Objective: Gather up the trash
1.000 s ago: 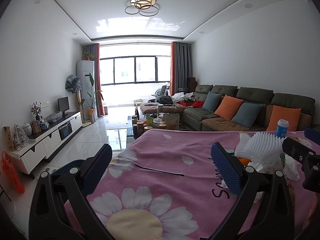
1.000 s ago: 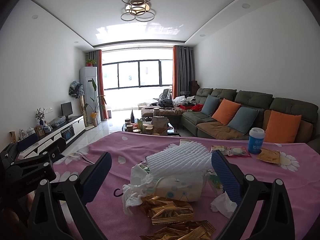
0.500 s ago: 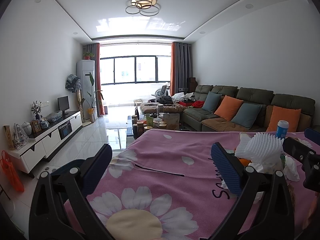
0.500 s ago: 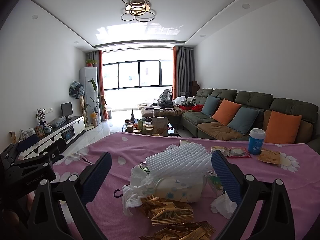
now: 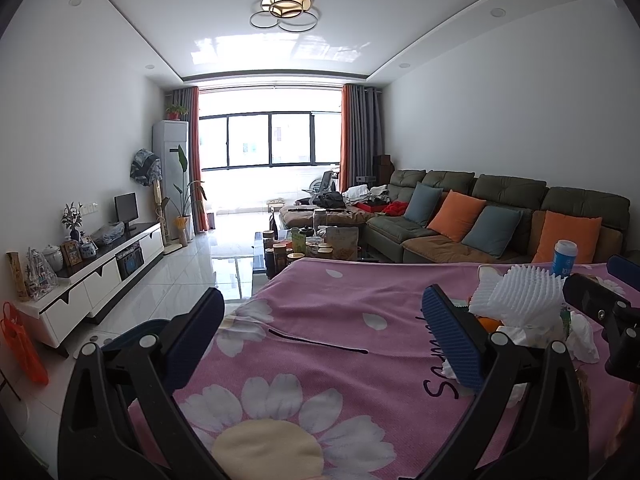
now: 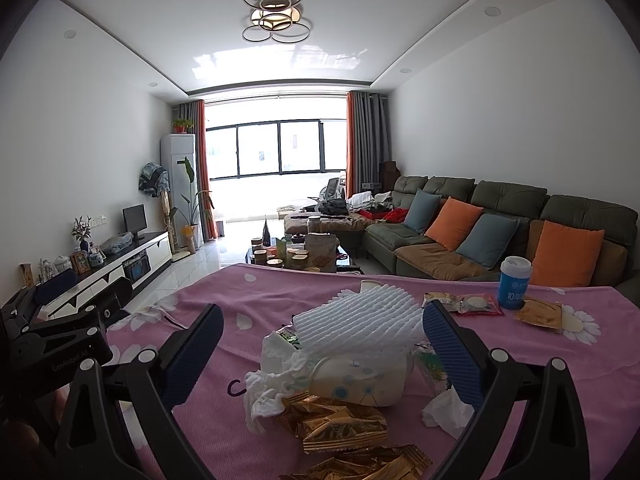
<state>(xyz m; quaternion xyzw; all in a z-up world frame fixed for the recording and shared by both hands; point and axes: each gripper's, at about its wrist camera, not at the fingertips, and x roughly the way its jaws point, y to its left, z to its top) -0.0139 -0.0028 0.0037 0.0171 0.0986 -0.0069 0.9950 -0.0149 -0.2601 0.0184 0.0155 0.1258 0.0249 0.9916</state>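
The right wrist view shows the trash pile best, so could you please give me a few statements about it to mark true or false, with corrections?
1. The right gripper is open and holds nothing. True.
2. The white foam net lies under the gold wrappers. False: it sits on top of the pile, and the gold wrappers lie nearer the camera on the pink cloth.
3. The blue cup stands upright. True.
4. The blue cup is inside the pile. False: it stands apart, at the far right.
5. The left gripper is shut on a tissue. False: it is open, over bare cloth.
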